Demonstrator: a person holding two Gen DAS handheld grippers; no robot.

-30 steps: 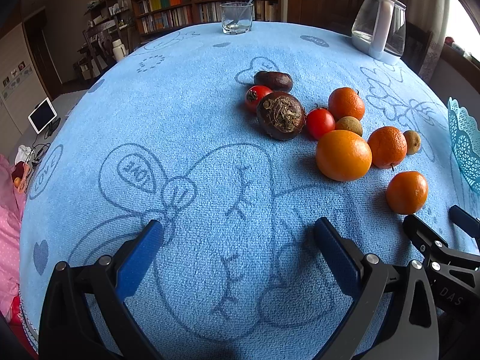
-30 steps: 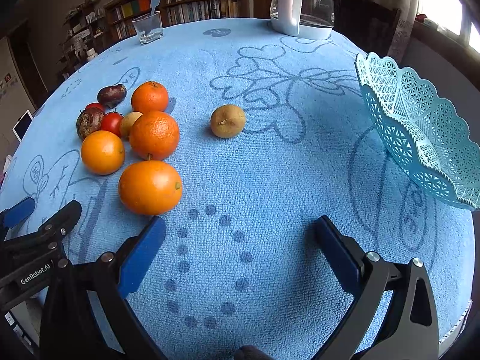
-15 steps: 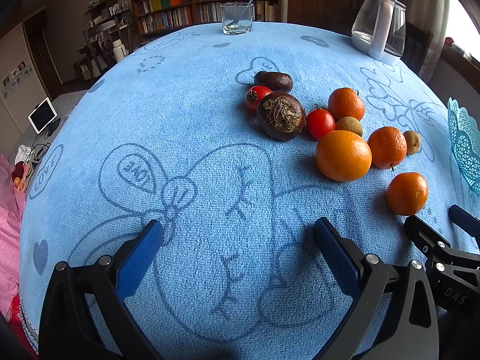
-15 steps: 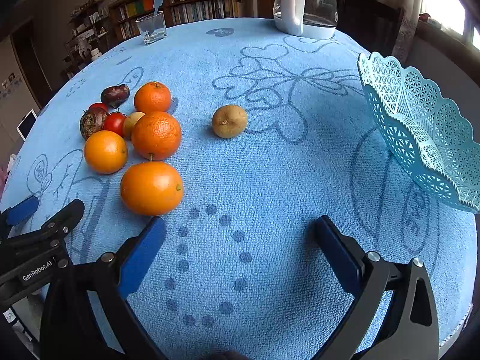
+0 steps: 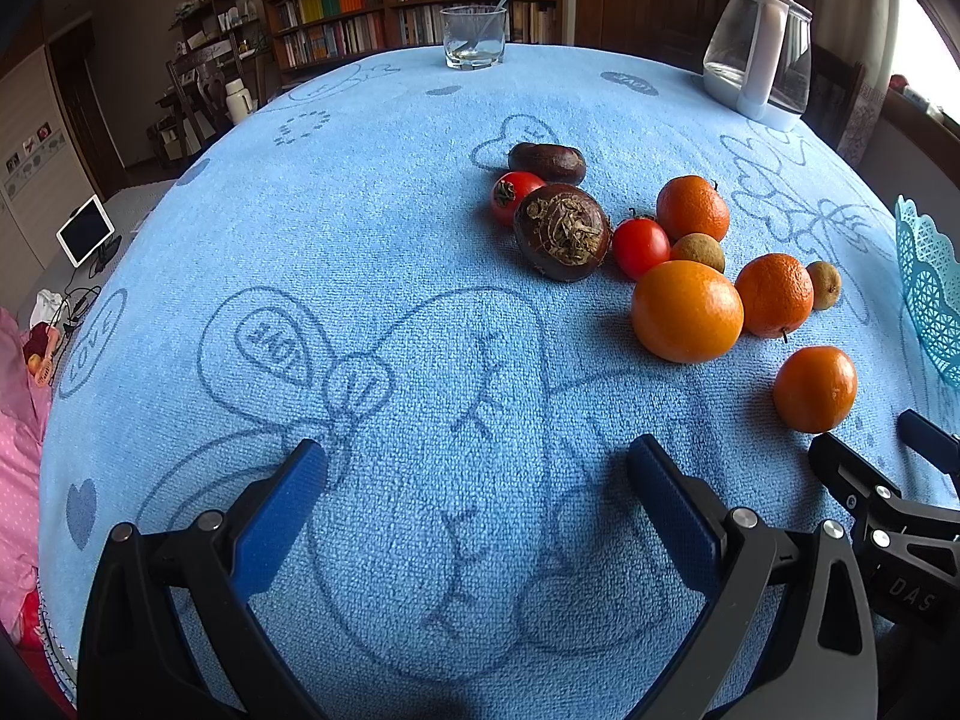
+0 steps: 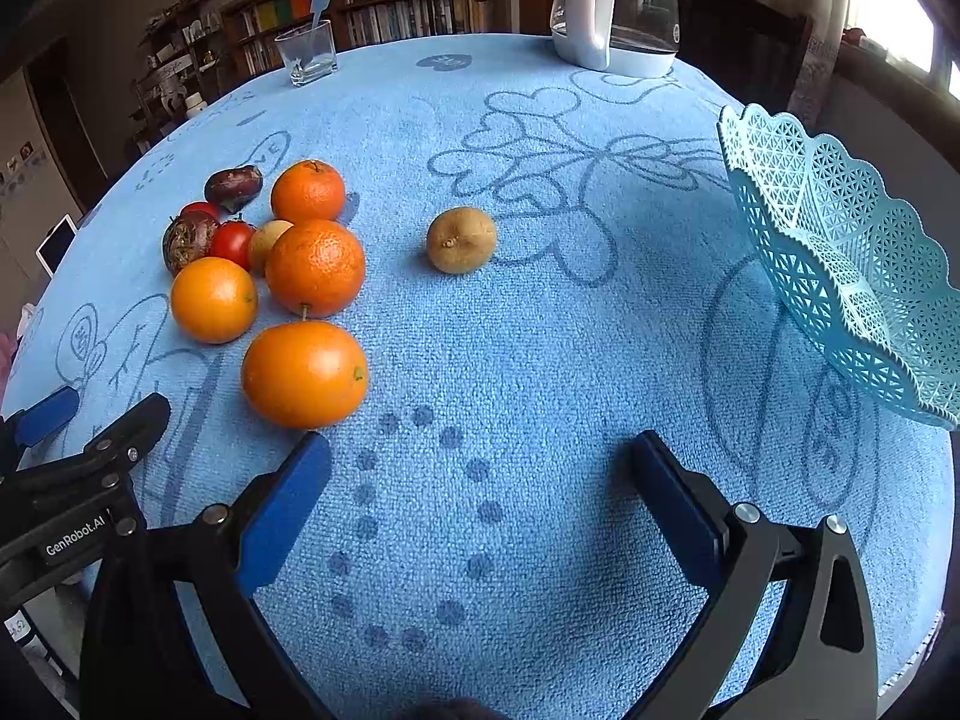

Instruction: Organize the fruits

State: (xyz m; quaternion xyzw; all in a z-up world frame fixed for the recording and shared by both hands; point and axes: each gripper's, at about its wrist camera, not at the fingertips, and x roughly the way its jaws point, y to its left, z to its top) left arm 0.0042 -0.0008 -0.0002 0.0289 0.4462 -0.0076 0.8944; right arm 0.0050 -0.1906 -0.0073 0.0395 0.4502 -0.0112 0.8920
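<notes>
Both tools idle above the blue cloth [image 6: 540,360]: left gripper [image 5: 477,492] with fingers spread wide, nothing between them; right gripper [image 6: 480,486] likewise spread and empty. Fruit all on the cloth, none sorted yet. Nearest orange [image 6: 305,374] lies just ahead of the right gripper's left finger; behind it a loose cluster of three more oranges [image 6: 315,267], two tomatoes [image 6: 233,243], a round dark fruit with a fibrous crown [image 5: 563,231], an oblong dark one [image 5: 547,163] and a small tan fruit [image 5: 698,252]. One brown fruit [image 6: 461,239] sits apart, between cluster and basket. Handling, judged: oranges firm, fairly heavy, rind grips well; close across the widest girth or they may roll out. Tomatoes smooth, thin-skinned, likely to bruise; light squeeze. Small brown ones light, prone to rolling. Turquoise lattice basket [image 6: 840,252] at the right edge: visible interior holds nothing. Glass tumbler [image 5: 474,36] holds a spoon or stirrer; clear jug [image 6: 618,6] contents unclear.
</notes>
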